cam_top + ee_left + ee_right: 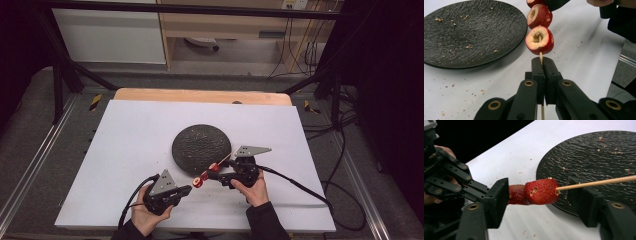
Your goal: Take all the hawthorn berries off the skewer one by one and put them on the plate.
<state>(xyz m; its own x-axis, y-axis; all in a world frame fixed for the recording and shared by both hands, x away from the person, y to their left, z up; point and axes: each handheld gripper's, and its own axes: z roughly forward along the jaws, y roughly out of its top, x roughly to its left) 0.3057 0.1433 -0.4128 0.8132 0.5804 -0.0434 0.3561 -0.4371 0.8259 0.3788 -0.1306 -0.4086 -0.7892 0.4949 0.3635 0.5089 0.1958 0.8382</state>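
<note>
A thin wooden skewer carries red, cored fruit pieces. My left gripper is shut on the bare stick just below the lowest piece. In the high view the left gripper sits near the table's front, and the skewer slants up and right from it toward the plate. My right gripper straddles two fruit pieces. One jaw sits against the darker piece. The other jaw stands clear of the fruit, and the stick passes by it. In the high view the right gripper is just right of the left one.
A round black textured plate with scattered crumbs lies at the middle of the white table cover, just beyond both grippers. Crumbs dot the cover near the plate. A wooden edge runs along the far side. Cables trail off both grippers.
</note>
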